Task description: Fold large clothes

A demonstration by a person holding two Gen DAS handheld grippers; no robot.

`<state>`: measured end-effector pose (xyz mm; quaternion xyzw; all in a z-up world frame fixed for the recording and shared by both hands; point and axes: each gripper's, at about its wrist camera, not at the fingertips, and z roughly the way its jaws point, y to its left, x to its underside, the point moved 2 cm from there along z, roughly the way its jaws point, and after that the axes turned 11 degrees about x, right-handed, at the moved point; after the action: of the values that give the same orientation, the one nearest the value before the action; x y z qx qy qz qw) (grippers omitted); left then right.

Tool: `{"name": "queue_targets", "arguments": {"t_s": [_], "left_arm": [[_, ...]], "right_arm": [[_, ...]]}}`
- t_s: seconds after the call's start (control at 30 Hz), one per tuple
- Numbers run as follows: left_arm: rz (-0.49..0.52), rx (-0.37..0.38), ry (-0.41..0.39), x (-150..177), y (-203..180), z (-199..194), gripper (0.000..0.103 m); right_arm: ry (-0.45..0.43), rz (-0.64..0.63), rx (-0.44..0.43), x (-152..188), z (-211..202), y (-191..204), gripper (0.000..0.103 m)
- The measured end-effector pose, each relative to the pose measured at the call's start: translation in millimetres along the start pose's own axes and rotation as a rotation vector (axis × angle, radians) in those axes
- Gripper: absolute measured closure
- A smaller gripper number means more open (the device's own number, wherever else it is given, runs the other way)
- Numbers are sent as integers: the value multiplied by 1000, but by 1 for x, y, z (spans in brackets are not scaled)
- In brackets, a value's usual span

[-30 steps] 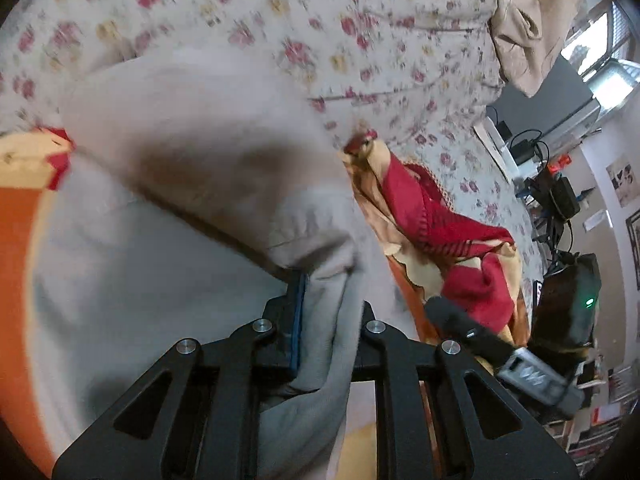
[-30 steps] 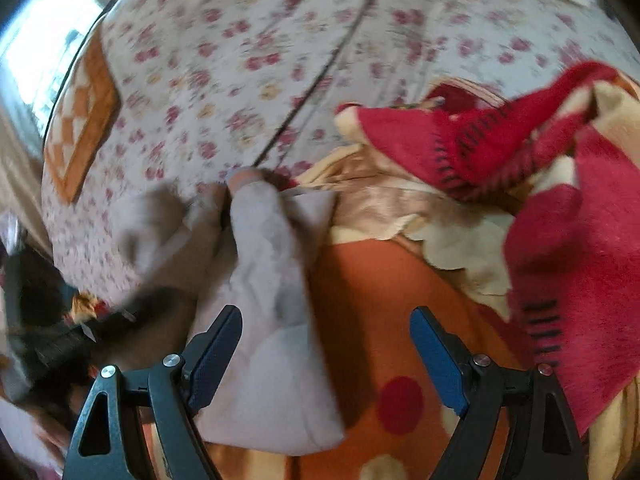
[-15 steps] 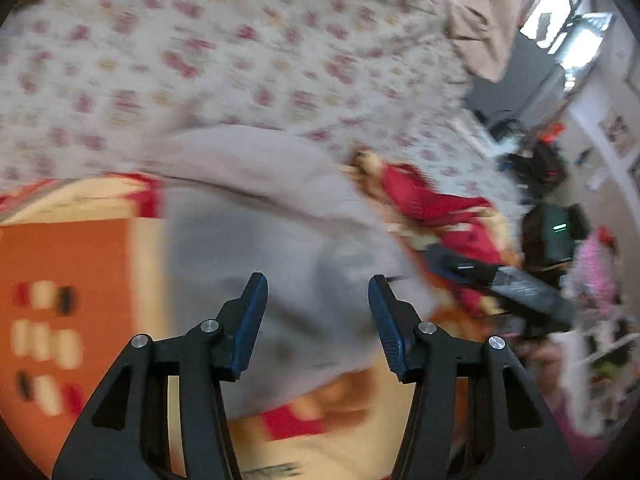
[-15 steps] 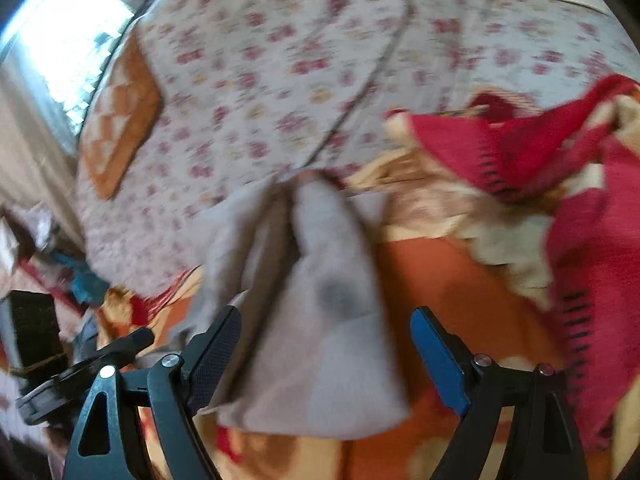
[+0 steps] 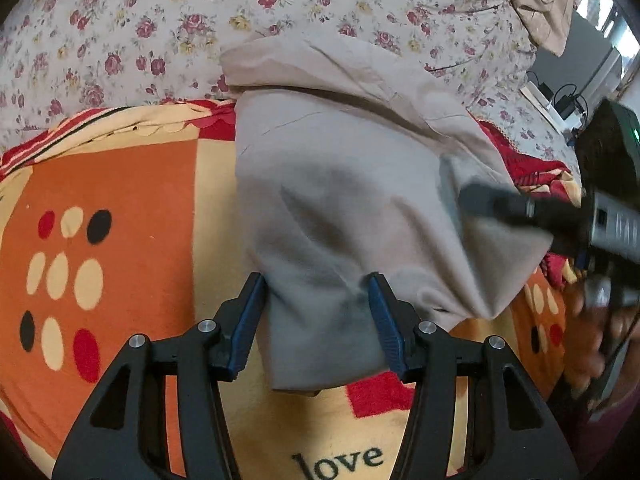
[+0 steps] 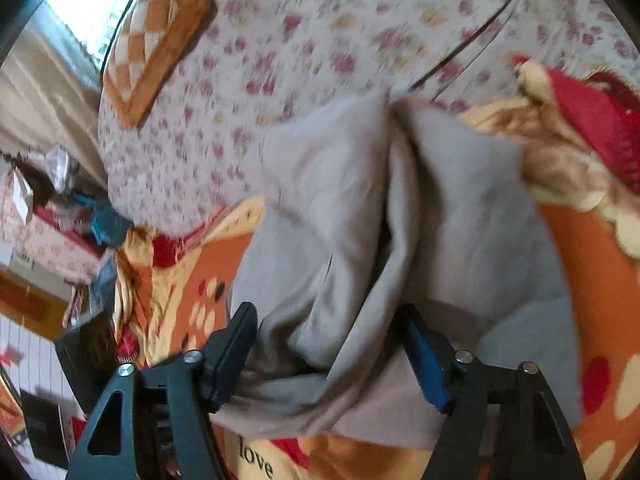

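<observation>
Garment: a large grey-beige soft cotton garment (image 5: 352,184) lies partly folded on an orange, cream and red fleece blanket (image 5: 120,208) printed with dots and the word "love", which in turn lies on a bed with a rose-patterned floral sheet (image 5: 160,20).

Left gripper (image 5: 316,316): fingers spread wide, holding nothing; the near hem of the garment lies between the blue pads (image 5: 246,320), seemingly just under them.

Right gripper (image 6: 328,356): fingers also spread, straddling a bunched, loose fold of the same cloth; the frame is blurred, so I cannot tell whether a pad touches the fabric.

Key relation: the garment lies straight ahead of both pairs of fingers, its long axis running away from the left gripper toward the floral sheet. In the left view the right gripper's black body (image 5: 560,216) comes in from the right over the garment's right edge, so the two tools meet the cloth at roughly right angles.

Nearer hand: the right looks nearer the untidy part, a raised central ridge between two flaps.

Judged step: between grasps; the fold looks unfinished, with a thicker tan layer (image 5: 320,64) at the far end.

Risk: soft cloth may slump if pinched in one layer only.
</observation>
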<state>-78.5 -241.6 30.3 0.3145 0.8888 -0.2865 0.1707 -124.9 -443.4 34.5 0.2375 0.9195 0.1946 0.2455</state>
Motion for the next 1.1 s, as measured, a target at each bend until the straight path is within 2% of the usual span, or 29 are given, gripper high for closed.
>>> {"name": "queue_targets", "arguments": {"t_s": [0.07, 0.1, 0.13, 0.17, 0.2, 0.33, 0.47, 0.57, 0.77, 0.93, 0.97, 1.0, 1.03, 1.1], "left_arm": [[-7, 2, 3, 0, 0, 3, 51], [-7, -1, 3, 1, 0, 4, 51], [-6, -8, 1, 2, -2, 4, 51], [-8, -10, 0, 2, -1, 2, 51], [-11, -10, 3, 2, -2, 1, 51], [10, 6, -17, -5, -15, -15, 51], [75, 17, -87, -18, -40, -32, 51], [78, 25, -63, -20, -48, -21, 51], [113, -24, -16, -9, -56, 16, 51], [132, -63, -22, -9, -60, 23, 51], [129, -64, -20, -9, -59, 23, 51], [127, -67, -20, -9, -58, 23, 51], [126, -70, -20, -10, -58, 22, 51], [124, -69, -19, -10, -57, 22, 51]], "right_arm": [[-7, -37, 19, 10, 2, 6, 33], [-25, -69, 35, 14, 2, 10, 40], [-48, -112, 56, 17, 1, 14, 66], [-72, -154, 95, 19, 1, 19, 78], [-86, -155, 122, 19, 0, 18, 86], [-155, -124, 89, 14, -25, 8, 96], [-190, -146, 123, 12, -52, -5, 97], [-191, -152, 171, 16, -57, -19, 97], [-184, -49, 198, 23, -60, -62, 98], [-132, -21, 235, 19, -36, -75, 97], [-133, -3, 230, 18, -36, -78, 95], [-137, 18, 228, 18, -40, -80, 82], [-146, 36, 240, 17, -45, -83, 62], [-190, 50, 276, 17, -62, -83, 55]]}}
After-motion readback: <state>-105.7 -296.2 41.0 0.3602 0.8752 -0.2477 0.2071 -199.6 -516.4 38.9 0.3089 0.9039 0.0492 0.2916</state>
